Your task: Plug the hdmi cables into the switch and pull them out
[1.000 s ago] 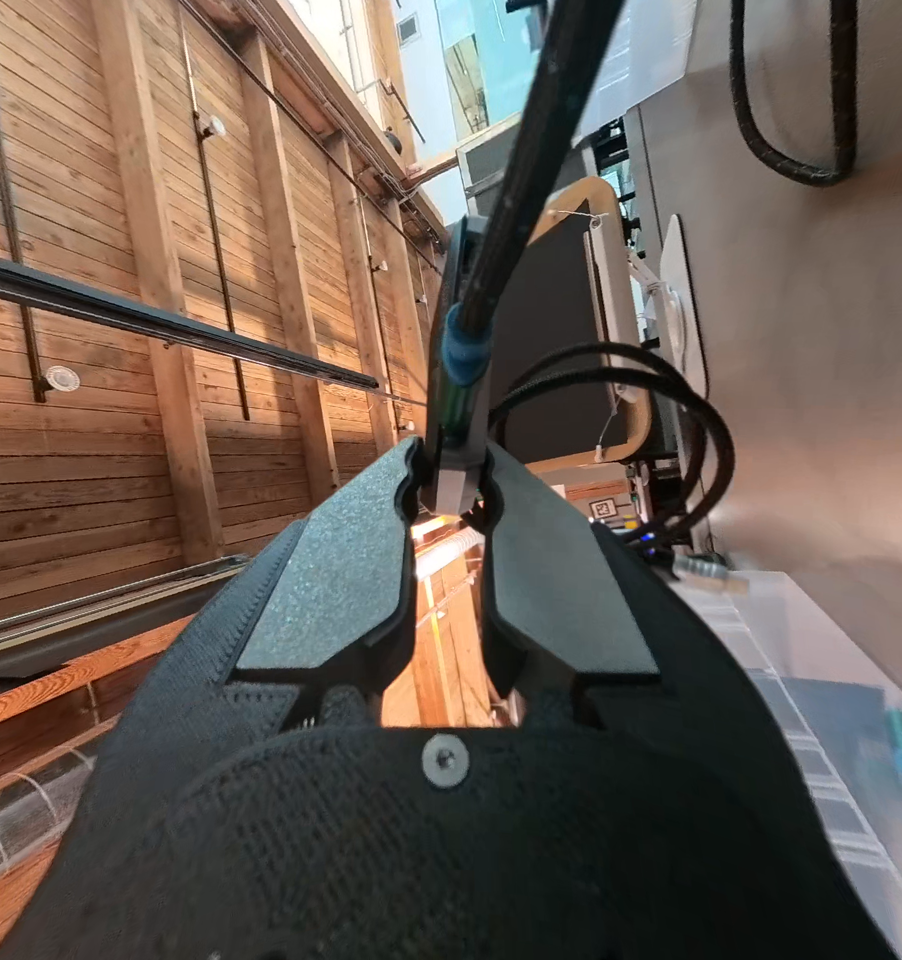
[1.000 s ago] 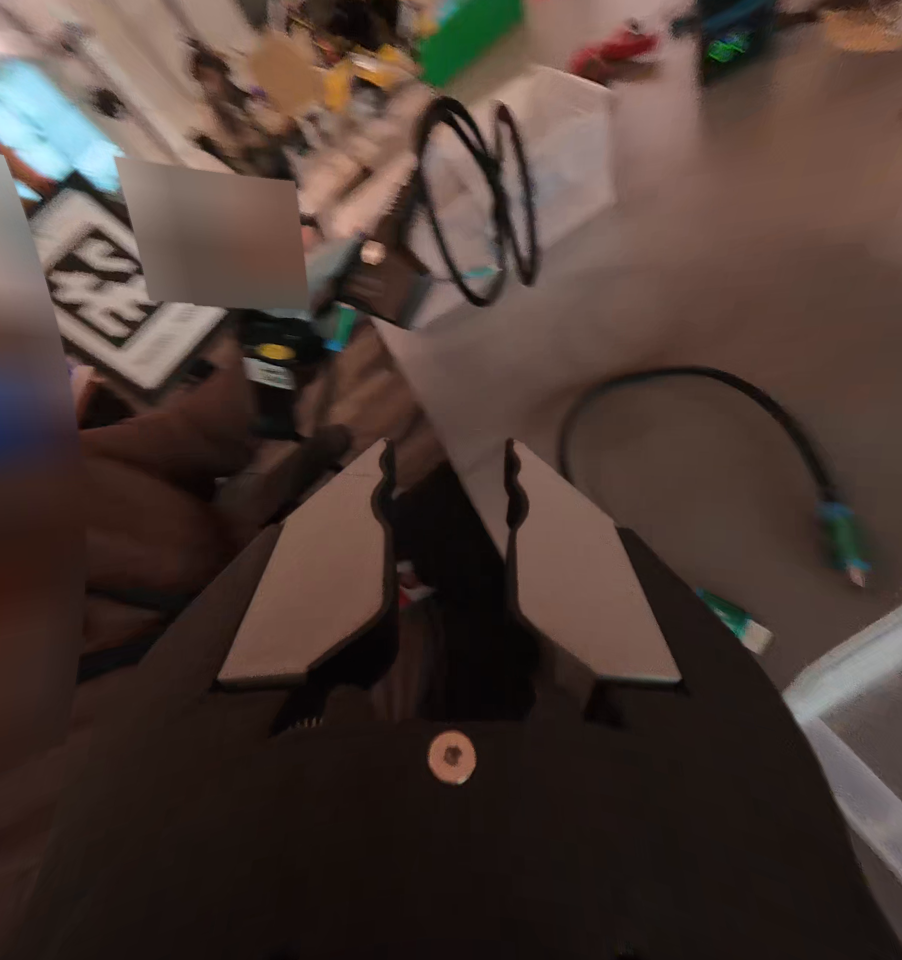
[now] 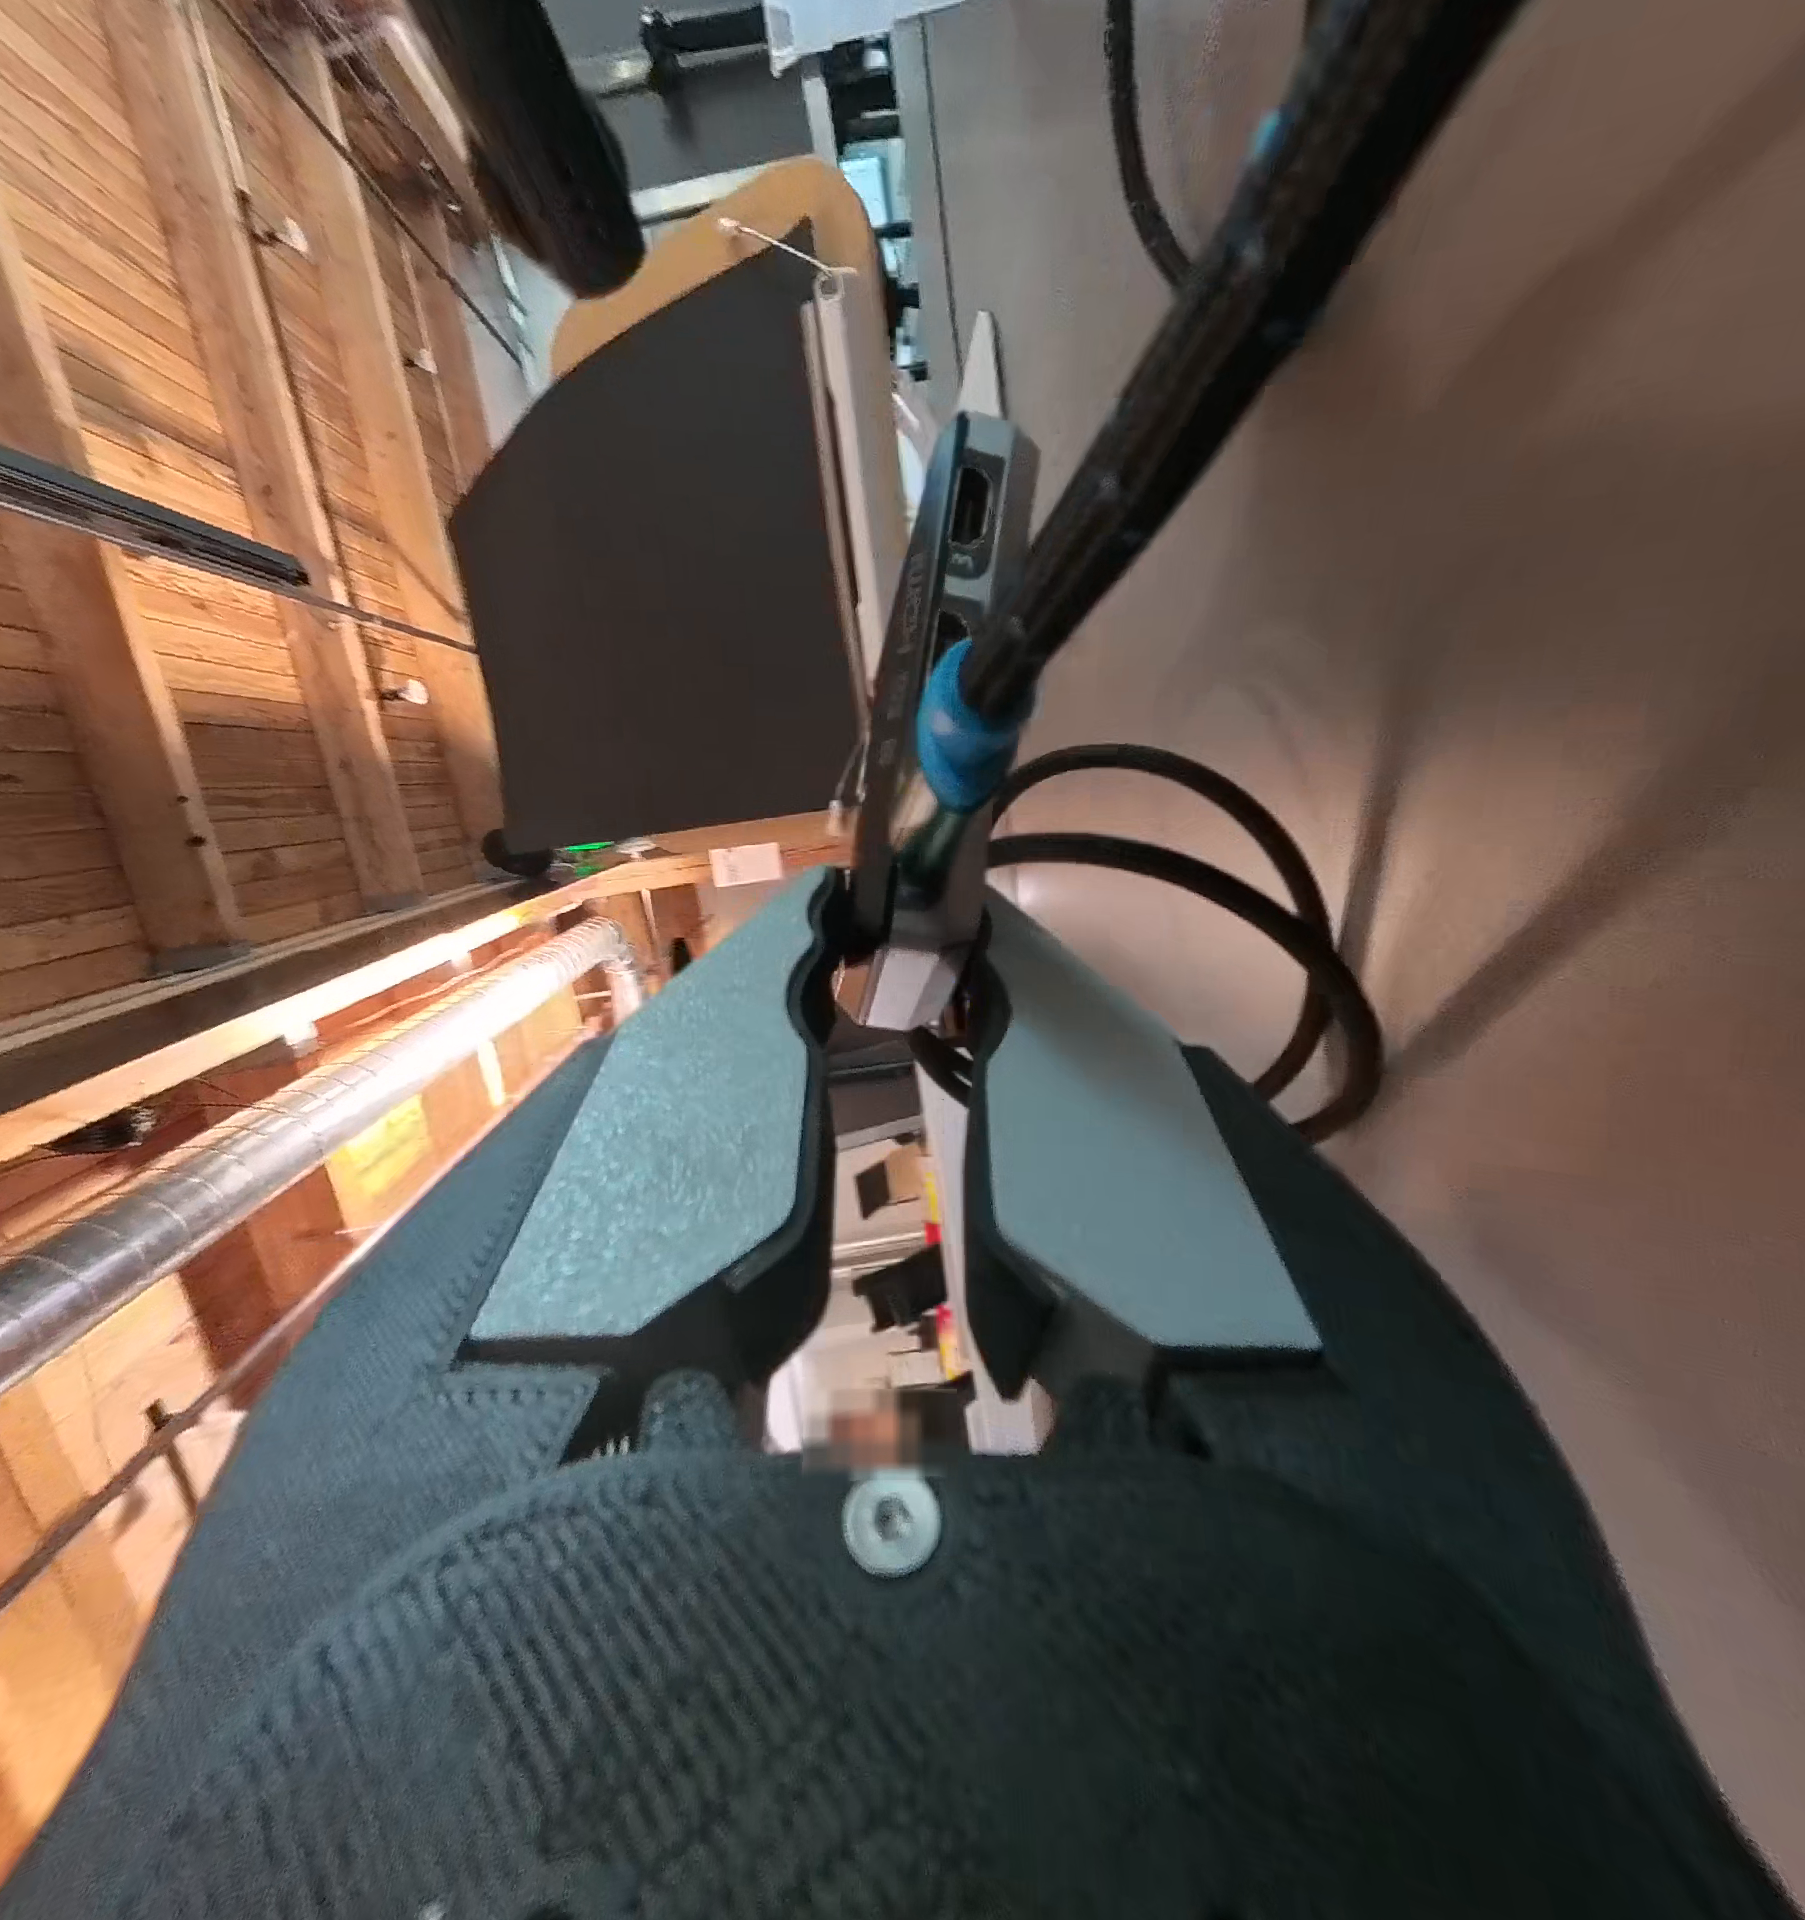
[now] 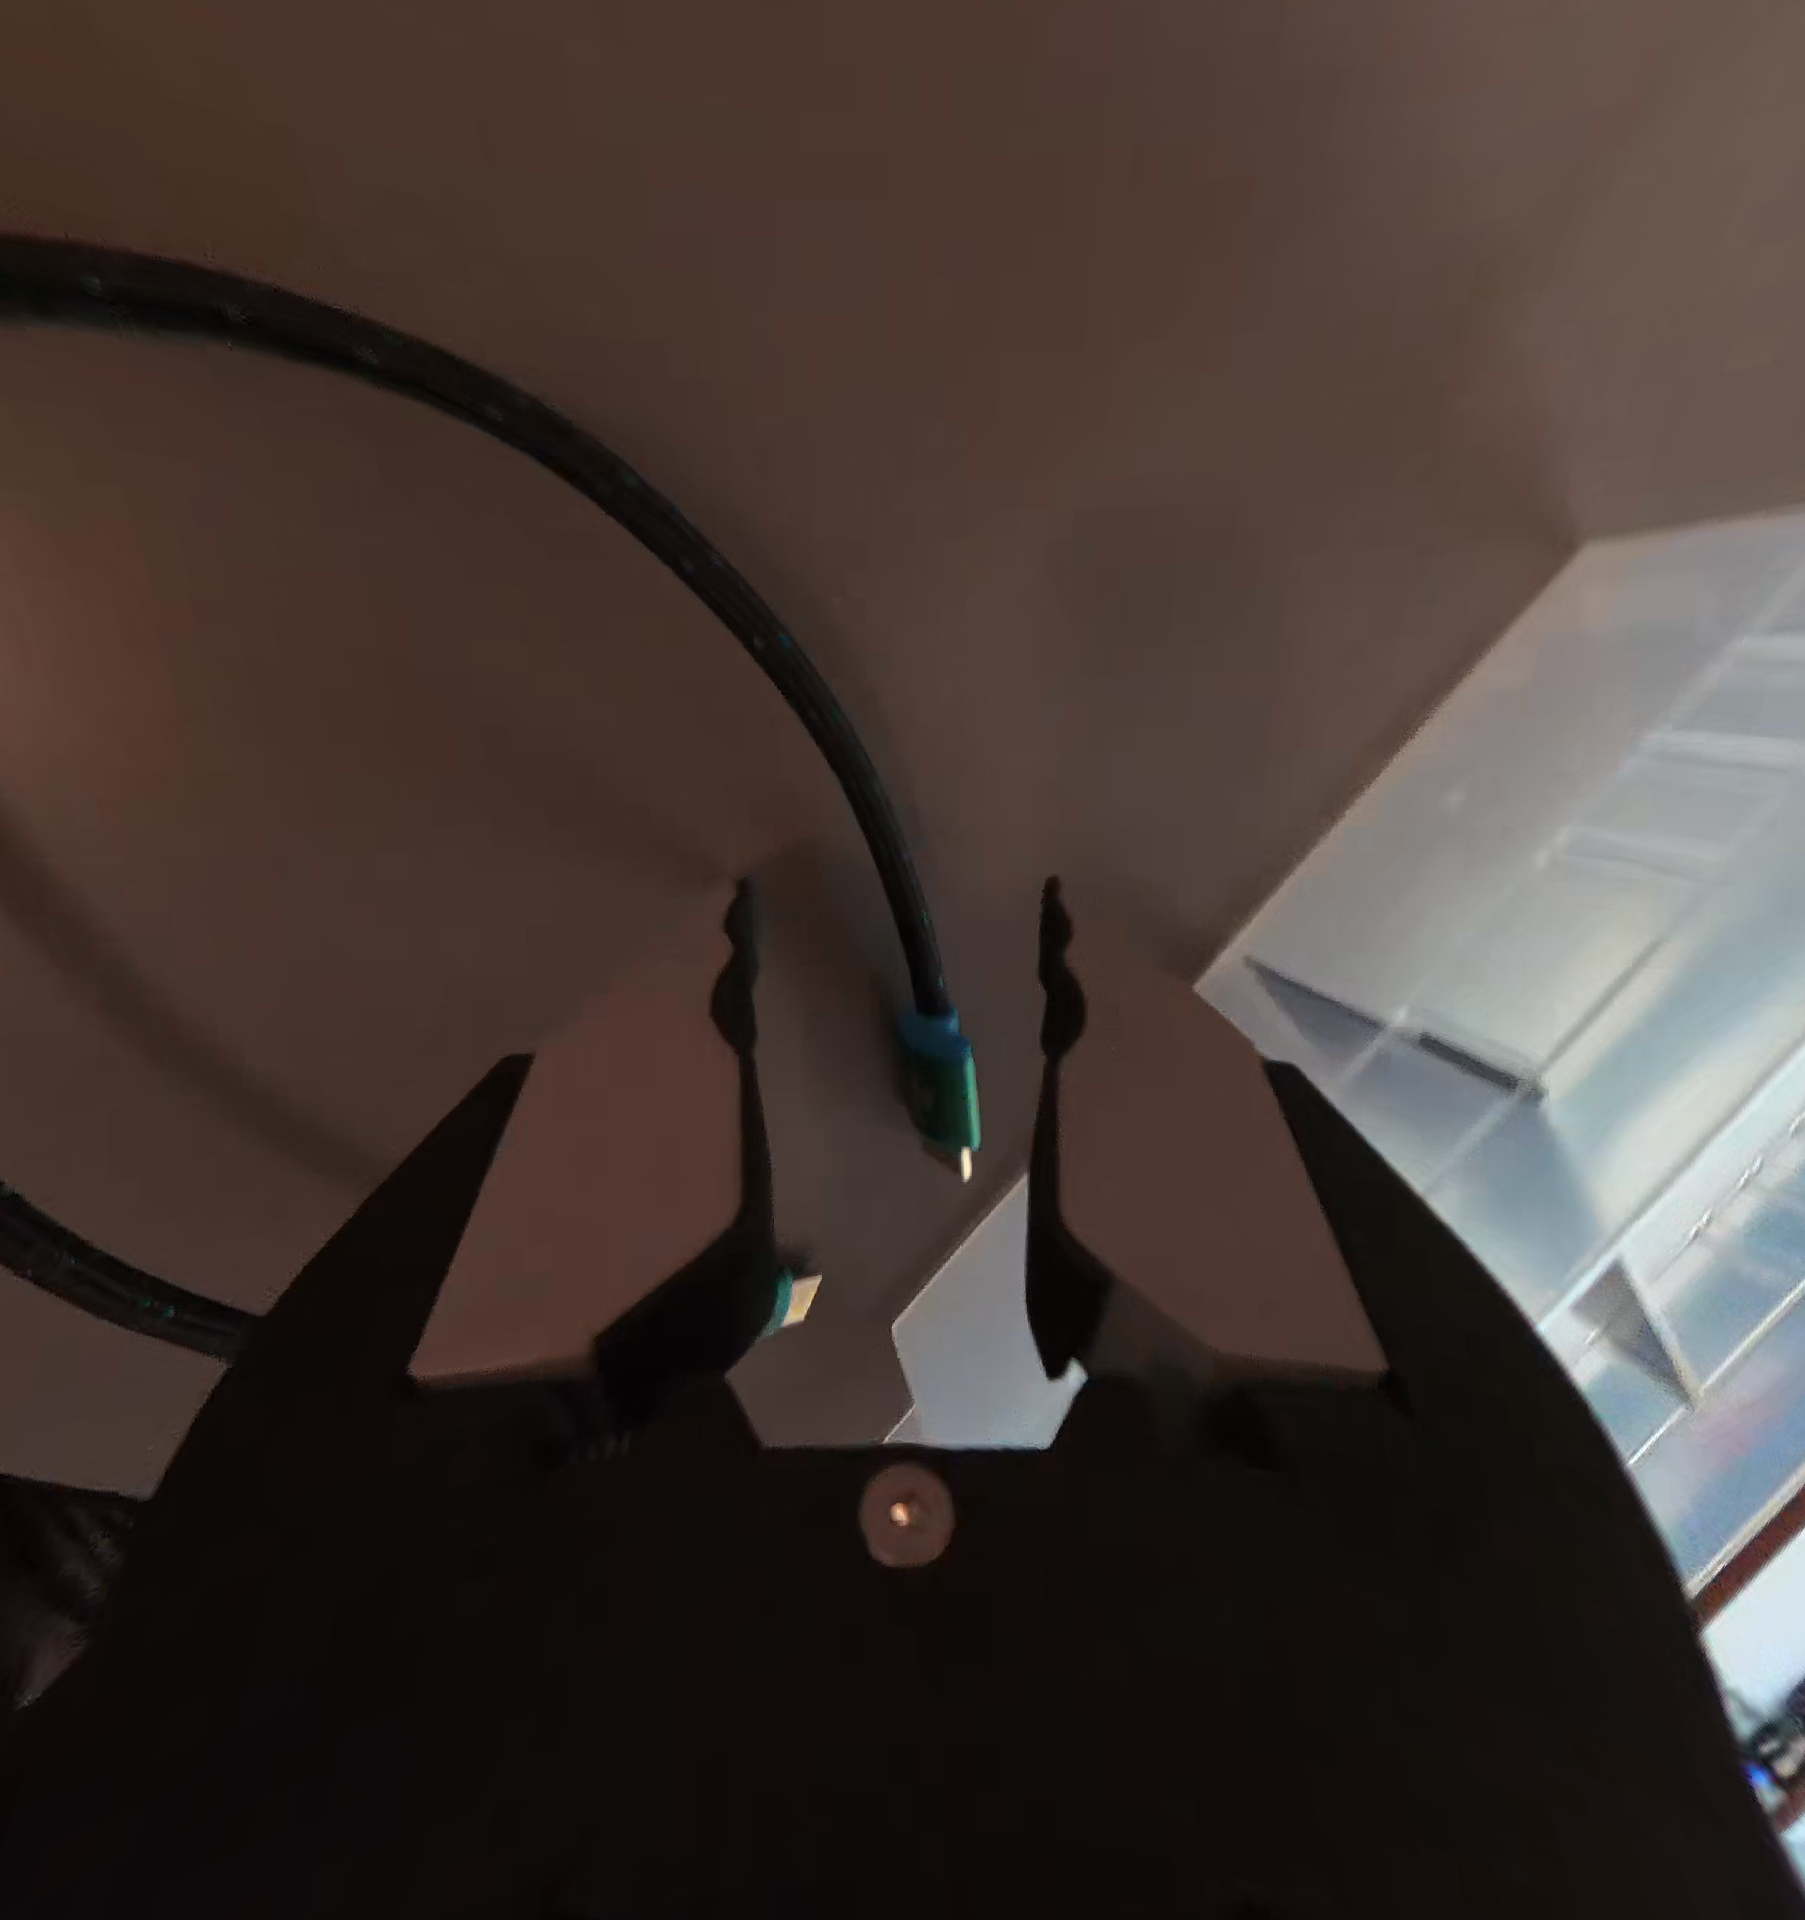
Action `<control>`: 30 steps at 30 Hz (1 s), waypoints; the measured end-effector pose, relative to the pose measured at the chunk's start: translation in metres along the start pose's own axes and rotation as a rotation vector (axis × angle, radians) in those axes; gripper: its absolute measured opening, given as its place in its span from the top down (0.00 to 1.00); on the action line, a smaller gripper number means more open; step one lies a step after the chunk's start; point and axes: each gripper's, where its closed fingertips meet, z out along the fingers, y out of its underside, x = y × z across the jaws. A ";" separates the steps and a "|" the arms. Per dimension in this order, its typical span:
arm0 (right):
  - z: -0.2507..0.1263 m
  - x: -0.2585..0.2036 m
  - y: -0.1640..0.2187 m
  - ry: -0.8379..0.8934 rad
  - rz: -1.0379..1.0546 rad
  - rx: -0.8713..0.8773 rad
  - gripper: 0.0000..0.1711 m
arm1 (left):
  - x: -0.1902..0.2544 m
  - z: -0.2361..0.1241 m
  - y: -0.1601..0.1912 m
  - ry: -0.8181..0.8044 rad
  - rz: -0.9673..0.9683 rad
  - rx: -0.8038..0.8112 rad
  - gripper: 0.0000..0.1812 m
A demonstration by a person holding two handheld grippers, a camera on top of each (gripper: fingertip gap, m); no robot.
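Note:
My left gripper [image 3: 903, 935] is shut on the grey HDMI switch [image 3: 929, 675] and holds it edge-on above the table. A black braided cable [image 3: 1178, 384] with a blue collar [image 3: 960, 727] is plugged into the switch near my fingertips. An empty port [image 3: 976, 504] shows at the switch's far end. My right gripper [image 4: 896, 904] is open above the table. A loose cable's teal plug [image 4: 942, 1081] lies between its fingers, untouched. A second teal plug tip [image 4: 796, 1299] shows beside the left finger. The black cable [image 4: 524, 416] arcs away to the left.
A clear plastic bin [image 4: 1563, 935] stands on the table at the right of the right wrist view. In the left wrist view more black cable [image 3: 1282, 914] loops on the brown tabletop [image 3: 1500, 1039], and a dark chair back [image 3: 659, 582] stands beyond.
My right gripper has swung down over the table, opened wider, and now straddles the loose teal plug. My left gripper has tilted with the switch still in it, showing its ports.

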 end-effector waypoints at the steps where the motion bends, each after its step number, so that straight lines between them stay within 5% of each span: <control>1: 0.002 -0.001 -0.007 0.002 -0.036 0.005 0.72 | 0.002 0.000 -0.001 0.024 -0.013 0.002 0.88; 5: 0.013 -0.004 -0.032 -0.040 -0.173 0.016 0.97 | 0.011 -0.002 -0.013 0.123 -0.044 0.031 0.89; 8: 0.018 0.000 -0.064 -0.015 -0.305 0.068 0.98 | 0.018 0.000 -0.017 0.162 -0.061 0.025 0.89; 15: -0.057 -0.015 -0.141 -0.167 -0.398 0.408 0.94 | 0.031 0.006 -0.018 0.205 -0.111 0.012 0.90; 22: -0.099 0.021 -0.109 -0.130 -0.301 0.255 0.82 | 0.037 0.012 -0.021 0.216 -0.117 0.003 0.89; 25: -0.109 -0.019 -0.101 -0.295 -0.193 0.227 0.86 | 0.039 0.014 -0.022 0.211 -0.124 -0.007 0.89; 30: -0.094 -0.105 -0.121 -0.505 -0.018 0.383 0.78 | 0.038 0.014 -0.020 0.174 -0.133 -0.028 0.89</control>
